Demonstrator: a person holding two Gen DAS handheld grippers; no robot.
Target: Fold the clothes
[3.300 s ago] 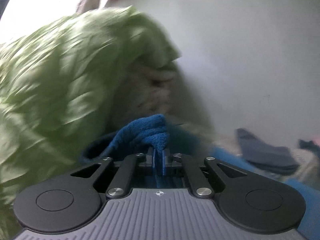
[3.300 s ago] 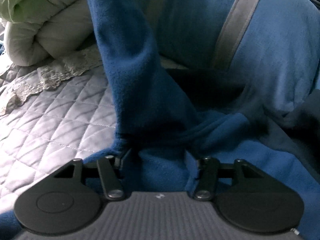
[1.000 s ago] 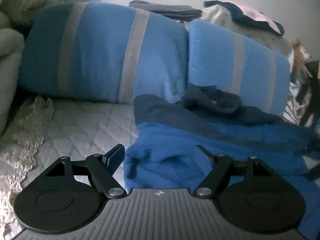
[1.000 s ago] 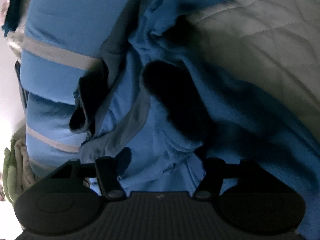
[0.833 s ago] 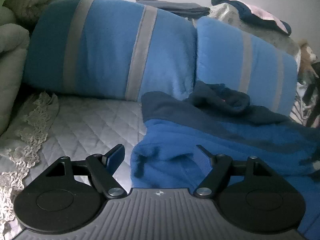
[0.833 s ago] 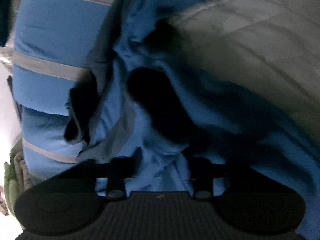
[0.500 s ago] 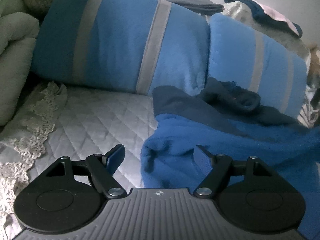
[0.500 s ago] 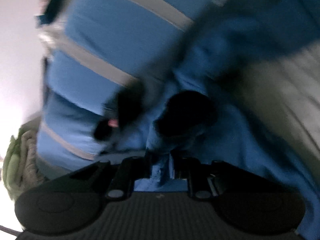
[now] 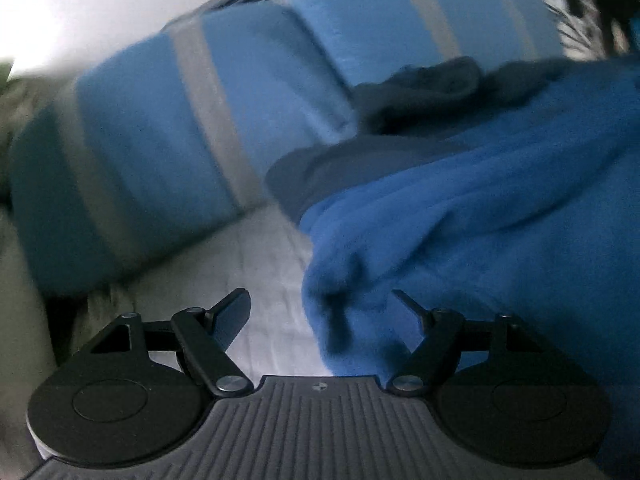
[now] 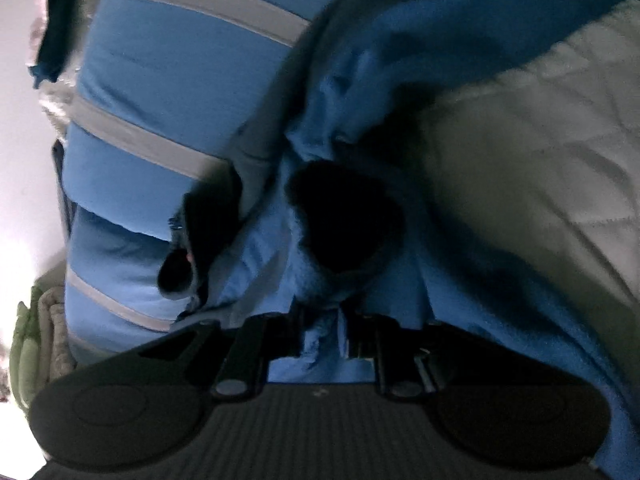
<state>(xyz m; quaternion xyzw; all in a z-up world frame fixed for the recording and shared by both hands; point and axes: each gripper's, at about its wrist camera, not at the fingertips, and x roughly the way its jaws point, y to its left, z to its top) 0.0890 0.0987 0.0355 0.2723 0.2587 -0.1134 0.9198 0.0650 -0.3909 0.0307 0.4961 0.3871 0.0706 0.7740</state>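
On the quilted bed (image 9: pixel 272 264), striped pillows (image 9: pixel 168 128) at eleven o'clock — my left gripper (image 9: pixel 320 312) gapes wide, my right gripper (image 10: pixel 322 336) pinches the blue fleece (image 9: pixel 500 216).

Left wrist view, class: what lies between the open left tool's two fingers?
In the left wrist view, the left tool straddles the edge of the blue fleece garment, with a strip of pale quilted bedcover beside it.

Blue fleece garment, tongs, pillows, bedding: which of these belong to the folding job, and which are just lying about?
Part of the job:
- blue fleece garment
- right tongs, shut on a fold of it
- left tongs, open at its edge

Just lying about:
- blue striped pillows
- quilted bedspread
- green bedding, at the frame edge
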